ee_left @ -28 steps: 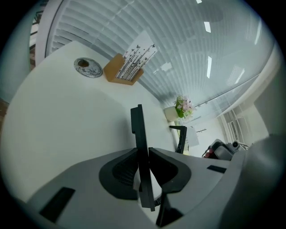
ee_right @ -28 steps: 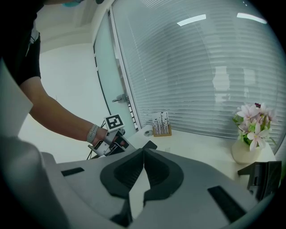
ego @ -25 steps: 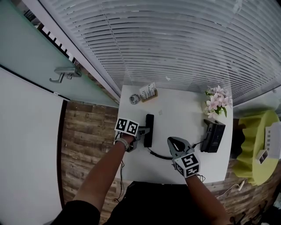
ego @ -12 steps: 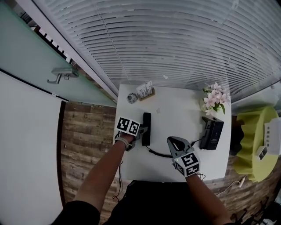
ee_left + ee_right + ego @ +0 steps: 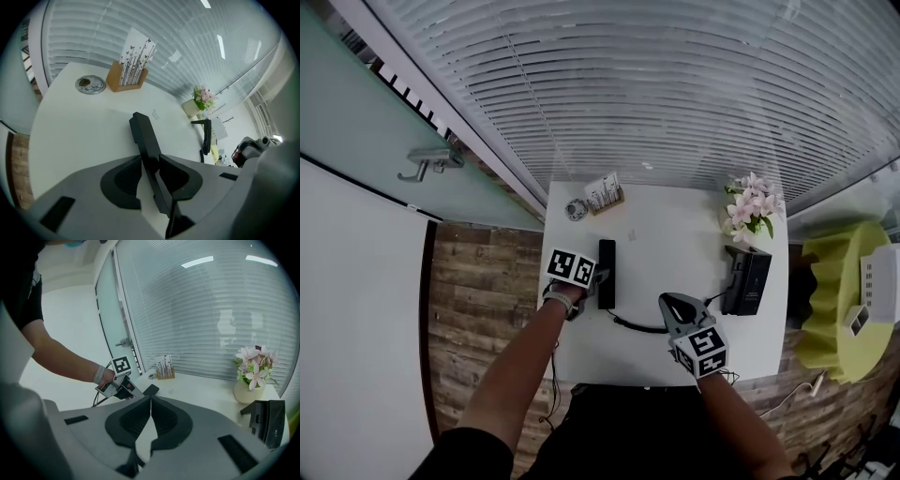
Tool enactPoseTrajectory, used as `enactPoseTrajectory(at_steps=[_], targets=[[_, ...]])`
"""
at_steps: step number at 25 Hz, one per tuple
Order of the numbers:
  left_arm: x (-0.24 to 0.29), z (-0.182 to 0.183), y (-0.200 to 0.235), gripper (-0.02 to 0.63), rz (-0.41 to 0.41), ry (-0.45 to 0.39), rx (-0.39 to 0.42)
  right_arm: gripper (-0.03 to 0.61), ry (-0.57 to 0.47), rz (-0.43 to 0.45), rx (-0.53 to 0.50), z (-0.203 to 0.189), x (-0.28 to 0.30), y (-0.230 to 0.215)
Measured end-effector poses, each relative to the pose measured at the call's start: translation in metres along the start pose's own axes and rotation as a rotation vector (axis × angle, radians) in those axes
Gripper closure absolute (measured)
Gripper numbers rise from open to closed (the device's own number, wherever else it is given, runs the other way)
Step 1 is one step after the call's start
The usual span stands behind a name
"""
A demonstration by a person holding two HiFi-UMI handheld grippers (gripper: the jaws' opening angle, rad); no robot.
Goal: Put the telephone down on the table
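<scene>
The black telephone handset [image 5: 606, 261] lies lengthwise on the white table [image 5: 675, 244], with its curly cord [image 5: 636, 327] trailing toward the phone base [image 5: 744, 281] at the right. My left gripper [image 5: 596, 280] sits around the handset's near end. In the left gripper view the handset [image 5: 143, 133] runs between the jaws of the left gripper [image 5: 151, 164], which are opening: a sliver of table shows beside the left jaw. My right gripper [image 5: 668, 302] hovers over the table's front edge, apart from the handset. Its jaws [image 5: 150, 401] meet tip to tip with nothing between them.
A vase of pink flowers [image 5: 748, 208] stands at the back right, behind the base. A wooden card holder [image 5: 604, 192] and a small round dish [image 5: 574, 209] sit at the back left. Window blinds rise behind the table; wooden floor lies to its left.
The handset stays lying on the table with my left gripper at its near end. The right gripper holds its place. Only the head view has drifted slightly.
</scene>
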State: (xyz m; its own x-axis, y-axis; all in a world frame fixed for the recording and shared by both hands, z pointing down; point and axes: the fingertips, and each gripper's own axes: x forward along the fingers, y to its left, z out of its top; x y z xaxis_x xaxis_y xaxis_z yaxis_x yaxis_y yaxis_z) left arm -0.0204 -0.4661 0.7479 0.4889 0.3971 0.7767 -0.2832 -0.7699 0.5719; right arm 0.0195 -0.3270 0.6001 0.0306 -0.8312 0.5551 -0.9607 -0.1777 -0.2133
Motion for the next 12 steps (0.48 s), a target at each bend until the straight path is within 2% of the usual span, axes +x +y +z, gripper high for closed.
enactPoseTrajectory(at_steps=[4,9,12], targets=[[-0.001,-0.004,0.008,0.491,0.064,0.024,0.025,0.555,-0.012,-0.012,0.001,0.0,-0.007,0.0],[-0.001,-0.005,0.009,0.491,0.077,0.009,0.02,0.555,-0.023,-0.032,-0.003,-0.002,-0.02,0.002],[-0.005,-0.003,0.011,0.491,0.13,-0.004,0.066,0.555,-0.031,-0.053,-0.001,-0.004,-0.031,0.003]])
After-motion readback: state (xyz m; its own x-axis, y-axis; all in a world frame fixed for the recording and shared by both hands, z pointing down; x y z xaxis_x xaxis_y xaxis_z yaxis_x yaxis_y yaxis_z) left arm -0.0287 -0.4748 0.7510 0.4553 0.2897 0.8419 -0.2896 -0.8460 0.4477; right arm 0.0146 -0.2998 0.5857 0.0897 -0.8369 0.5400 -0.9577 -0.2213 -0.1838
